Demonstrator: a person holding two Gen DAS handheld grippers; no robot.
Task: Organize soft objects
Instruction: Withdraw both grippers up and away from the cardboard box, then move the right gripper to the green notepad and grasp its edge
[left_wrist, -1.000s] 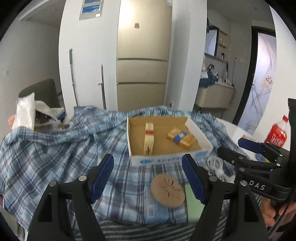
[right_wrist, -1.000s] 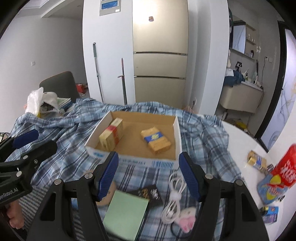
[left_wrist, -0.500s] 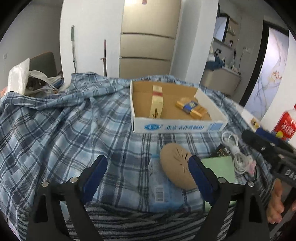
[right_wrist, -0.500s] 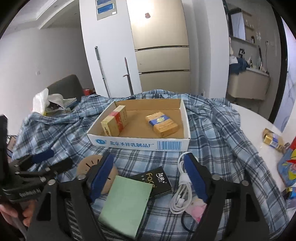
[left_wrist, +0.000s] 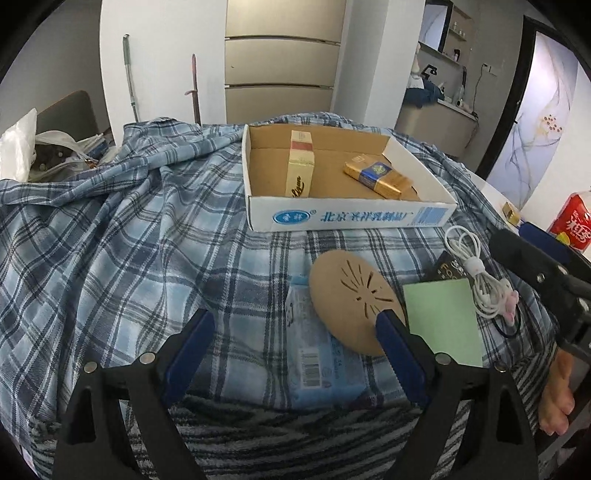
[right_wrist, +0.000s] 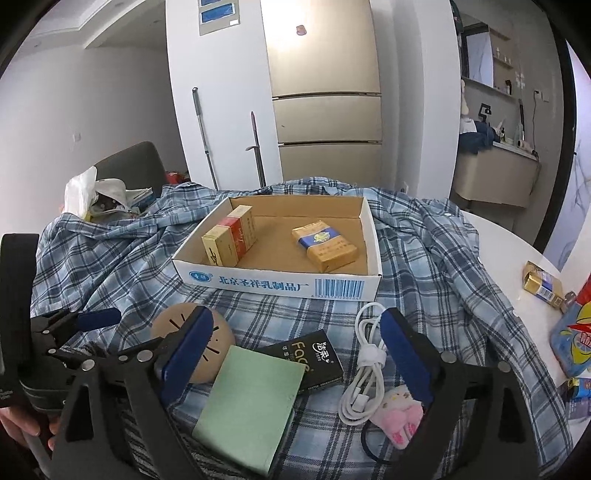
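Note:
My left gripper is open, low over a blue tissue pack and a tan round disc lying on the blue plaid cloth; neither pad touches them. The jaws of my right gripper are opening above a black tissue pack, a green pad and a coiled white cable, with nothing gripped. Behind these stands a cardboard tray holding two small packs. A pink plush hair tie lies beside the cable.
The cloth covers most of a round white table. Snack bags and a small gold pack sit at its right edge. A white plastic bag lies at the far left. A striped cloth hangs at the near edge.
Both grippers' jaws have spread wider. Both have sunk toward the items on the cloth, the left one tilting further down, so the tray and objects look larger.

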